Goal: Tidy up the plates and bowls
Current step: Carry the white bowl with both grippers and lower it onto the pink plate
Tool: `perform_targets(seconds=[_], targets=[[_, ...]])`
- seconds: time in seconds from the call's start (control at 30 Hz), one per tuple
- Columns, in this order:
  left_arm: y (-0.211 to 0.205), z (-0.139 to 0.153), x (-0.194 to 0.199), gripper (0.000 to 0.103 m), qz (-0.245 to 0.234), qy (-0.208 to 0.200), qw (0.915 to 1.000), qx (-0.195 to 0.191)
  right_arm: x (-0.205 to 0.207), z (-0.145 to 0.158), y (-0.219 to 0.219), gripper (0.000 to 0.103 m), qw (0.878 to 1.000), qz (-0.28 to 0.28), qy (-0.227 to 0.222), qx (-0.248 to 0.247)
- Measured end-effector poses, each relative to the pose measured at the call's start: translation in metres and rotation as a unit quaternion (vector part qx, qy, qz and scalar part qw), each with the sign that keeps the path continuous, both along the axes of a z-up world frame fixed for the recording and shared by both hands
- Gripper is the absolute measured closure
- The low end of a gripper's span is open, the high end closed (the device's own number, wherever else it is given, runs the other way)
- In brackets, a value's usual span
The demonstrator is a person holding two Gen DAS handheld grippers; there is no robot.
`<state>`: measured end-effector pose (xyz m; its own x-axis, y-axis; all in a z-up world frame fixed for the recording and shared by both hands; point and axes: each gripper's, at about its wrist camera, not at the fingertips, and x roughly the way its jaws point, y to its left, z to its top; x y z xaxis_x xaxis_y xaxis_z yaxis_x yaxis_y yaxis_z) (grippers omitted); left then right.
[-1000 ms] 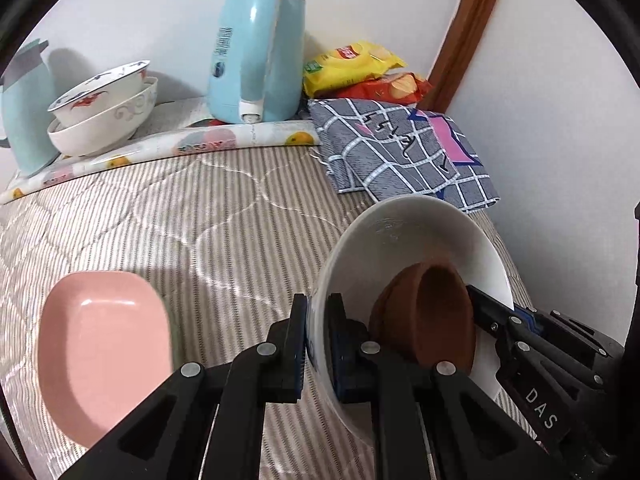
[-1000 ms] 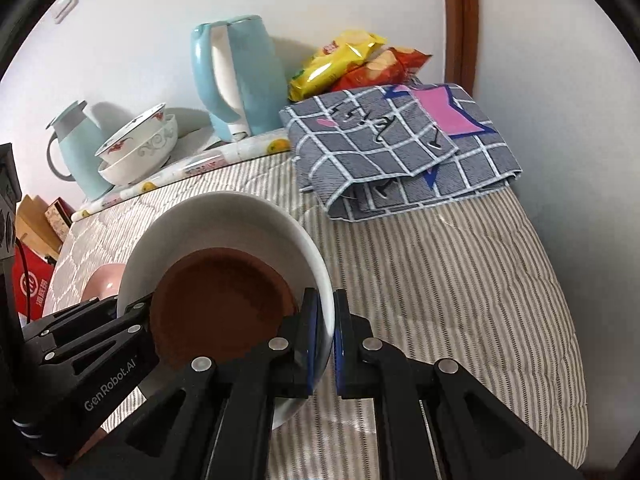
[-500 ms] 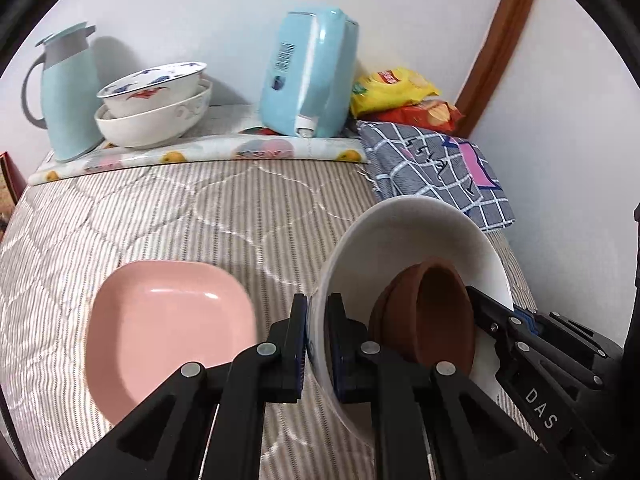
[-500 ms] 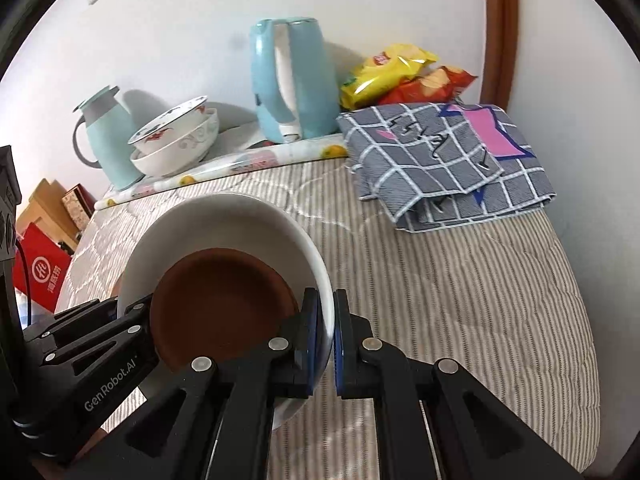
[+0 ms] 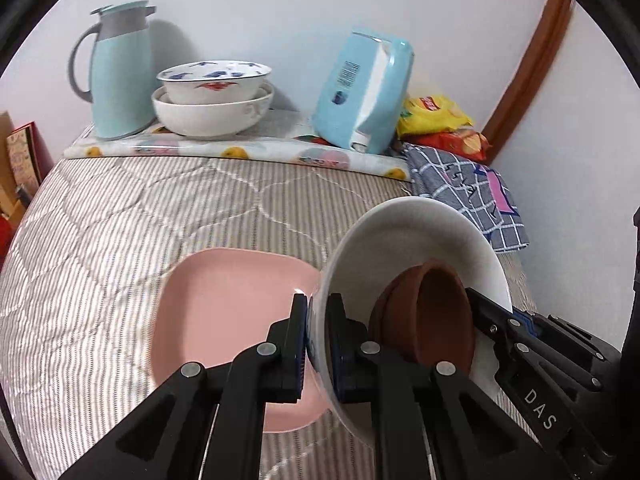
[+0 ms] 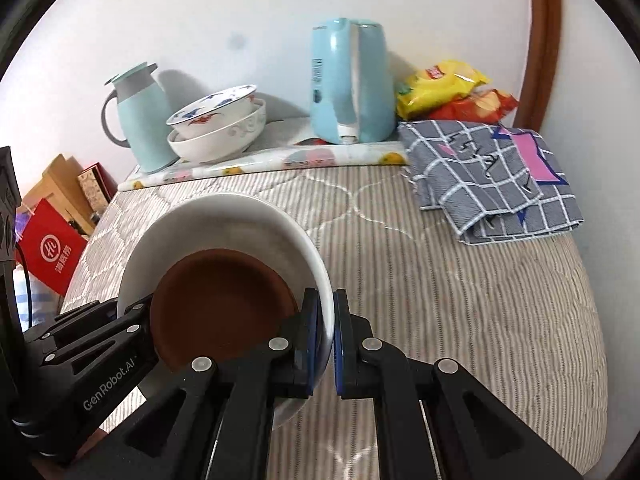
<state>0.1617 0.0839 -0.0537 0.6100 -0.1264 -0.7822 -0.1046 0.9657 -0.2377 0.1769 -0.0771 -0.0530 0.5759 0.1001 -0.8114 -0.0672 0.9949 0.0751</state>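
Observation:
Both grippers hold one white bowl [image 5: 416,236] above the quilted table, with a small brown bowl [image 5: 432,316] inside it. My left gripper [image 5: 318,320] is shut on the white bowl's left rim. My right gripper [image 6: 327,316] is shut on its right rim; the white bowl [image 6: 224,220] and the brown bowl [image 6: 224,304] show in the right wrist view too. A pink square plate [image 5: 224,312] lies on the table just left of and partly under the held bowl. Two stacked patterned bowls [image 5: 212,96] stand at the back.
At the back stand a teal thermos jug [image 5: 118,72], a light-blue electric kettle [image 5: 364,92] on a fruit-print mat [image 5: 240,150], snack bags [image 5: 436,116] and a folded checked cloth [image 6: 492,172]. Boxes [image 6: 52,216] lie off the table's left edge.
Both grippers have carried the white bowl leftwards over the table. The pink plate now lies beside and under it, and the thermos has come fully into view.

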Motion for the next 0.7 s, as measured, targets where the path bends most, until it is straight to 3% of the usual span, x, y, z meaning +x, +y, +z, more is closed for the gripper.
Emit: perform_targets(seconds=[0.7], targets=[[0.057, -0.014, -0.016, 0.093, 0.040, 0.012, 0.9991, -0.012, 0.004, -0.019, 0.063, 0.096, 0.999, 0.037, 0.015, -0.001]])
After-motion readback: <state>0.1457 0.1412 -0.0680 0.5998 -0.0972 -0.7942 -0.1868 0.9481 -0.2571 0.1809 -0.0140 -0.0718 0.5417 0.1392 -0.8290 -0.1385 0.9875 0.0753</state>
